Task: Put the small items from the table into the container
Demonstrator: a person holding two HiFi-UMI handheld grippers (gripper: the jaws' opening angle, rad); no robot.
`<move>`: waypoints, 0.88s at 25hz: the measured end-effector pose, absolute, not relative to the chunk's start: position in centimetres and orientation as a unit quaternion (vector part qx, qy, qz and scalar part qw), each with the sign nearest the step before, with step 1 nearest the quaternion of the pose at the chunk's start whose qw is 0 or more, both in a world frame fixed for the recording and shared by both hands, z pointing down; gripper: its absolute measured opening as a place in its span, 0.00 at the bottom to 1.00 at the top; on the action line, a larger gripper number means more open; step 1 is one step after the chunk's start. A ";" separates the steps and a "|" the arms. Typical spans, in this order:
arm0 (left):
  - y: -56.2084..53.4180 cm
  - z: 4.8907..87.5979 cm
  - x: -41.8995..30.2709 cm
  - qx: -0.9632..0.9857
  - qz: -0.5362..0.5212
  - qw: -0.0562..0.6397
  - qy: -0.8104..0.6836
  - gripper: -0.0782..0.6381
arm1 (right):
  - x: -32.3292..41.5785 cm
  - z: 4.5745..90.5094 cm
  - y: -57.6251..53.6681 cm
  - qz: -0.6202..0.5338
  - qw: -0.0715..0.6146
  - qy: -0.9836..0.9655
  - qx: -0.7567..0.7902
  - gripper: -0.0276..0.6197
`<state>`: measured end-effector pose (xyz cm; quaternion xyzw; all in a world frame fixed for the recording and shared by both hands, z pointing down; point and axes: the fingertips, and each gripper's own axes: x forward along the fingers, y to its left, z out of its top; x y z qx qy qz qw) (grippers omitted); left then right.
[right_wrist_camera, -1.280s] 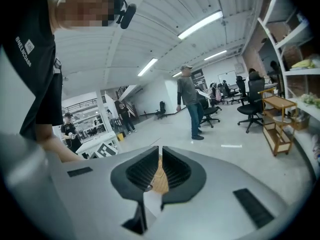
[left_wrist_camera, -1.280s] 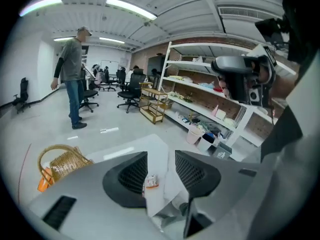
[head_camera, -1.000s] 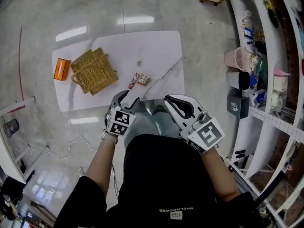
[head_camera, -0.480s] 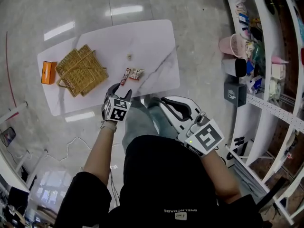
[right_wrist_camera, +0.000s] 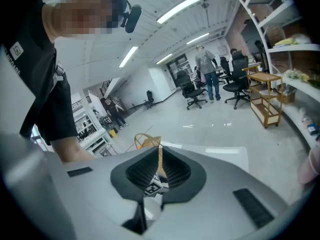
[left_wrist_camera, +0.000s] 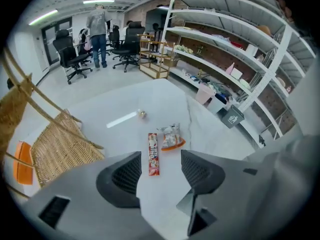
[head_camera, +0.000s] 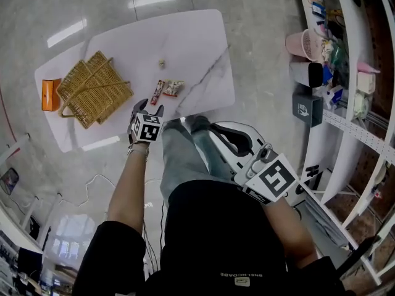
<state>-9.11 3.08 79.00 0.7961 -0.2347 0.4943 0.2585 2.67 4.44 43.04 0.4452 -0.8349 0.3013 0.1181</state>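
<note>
Jaws of the left gripper (left_wrist_camera: 161, 166) are standing wide apart with nothing between the pads. It is pointing steeply down over the near edge of the table (head_camera: 197, 48) and touching nothing. Through the gap between its pads a red candy bar (left_wrist_camera: 153, 154) is showing, lying flat on the tabletop. The right gripper (right_wrist_camera: 159, 163) is hanging off the table, over the person's lap, with its jaws drawn together. Only a thin slit is showing between the pads, and they are gripping nothing.

On the white marble-patterned table, the candy bar is lying close to the near edge, about midway along it. A small orange-and-white snack packet (head_camera: 174, 88) is sitting just beside it on the right. A tiny wrapped sweet (head_camera: 162, 63) is resting farther in, toward the middle of the table, apart from both. The wicker basket (head_camera: 92, 90) is occupying the left part of the table with its handles folded across the top. What it is holding cannot be made out. An orange box (head_camera: 49, 95) is sitting beside the basket at the left edge.

Around the table a glossy pale floor is reflecting the ceiling lights. White shelves (head_camera: 364, 73) are curving along the right side, with a pink basket (head_camera: 303, 44) and a grey bin (head_camera: 304, 110) at their foot. In the left gripper view, black office chairs (left_wrist_camera: 75, 51) and a standing person (left_wrist_camera: 97, 24) are showing at the far end of the room.
</note>
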 end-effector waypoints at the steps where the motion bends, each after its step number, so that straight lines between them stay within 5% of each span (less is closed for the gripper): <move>1: 2.9 79.7 -9.2 0.793 0.496 0.264 -0.237 0.43 | 2.8 43.4 4.4 0.303 0.117 -0.834 0.446 0.06; 22: 3.3 89.3 -10.0 0.759 0.548 0.284 -0.208 0.42 | 3.4 48.1 5.6 0.344 0.129 -0.808 0.461 0.06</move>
